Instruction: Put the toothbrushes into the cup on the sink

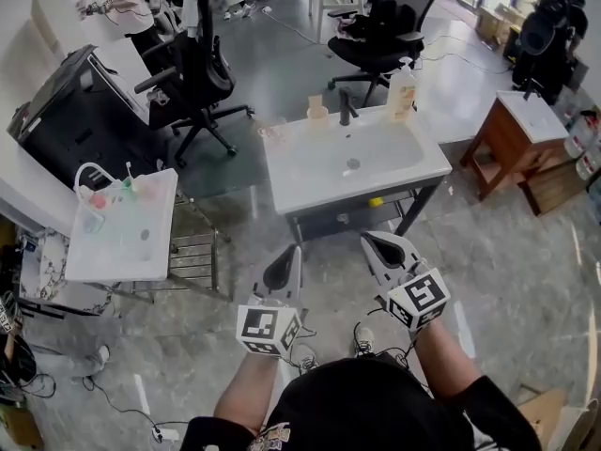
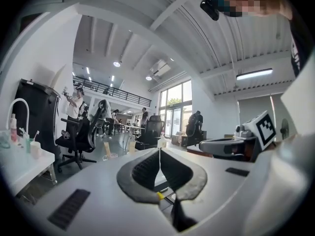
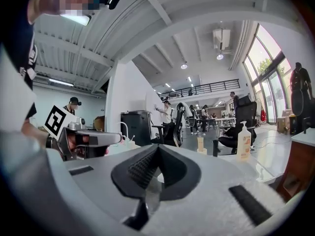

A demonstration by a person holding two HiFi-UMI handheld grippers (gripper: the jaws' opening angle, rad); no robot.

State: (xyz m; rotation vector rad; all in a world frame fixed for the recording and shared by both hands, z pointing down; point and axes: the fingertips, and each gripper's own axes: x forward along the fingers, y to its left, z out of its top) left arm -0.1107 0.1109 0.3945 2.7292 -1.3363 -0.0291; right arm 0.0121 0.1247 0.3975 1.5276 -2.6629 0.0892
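The white sink (image 1: 310, 181) stands ahead of me, with a tan cup (image 1: 317, 111) and a clear cup (image 1: 274, 132) on its back edge. Toothbrushes (image 1: 128, 178) stick up among small cups on the white side table (image 1: 141, 252) at the left; they also show small in the left gripper view, toothbrushes (image 2: 34, 135). My left gripper (image 1: 294, 252) and right gripper (image 1: 368, 240) hover side by side in front of the sink, above the floor. Both are shut with nothing between the jaws: left gripper (image 2: 159, 154), right gripper (image 3: 157, 149).
A black faucet (image 1: 346, 108) and a soap bottle (image 1: 402, 92) stand at the sink's back. Black office chairs (image 1: 192, 73) are behind it, a wooden stand (image 1: 512, 139) at the right, a black cabinet (image 1: 75, 111) at the left. People stand far back.
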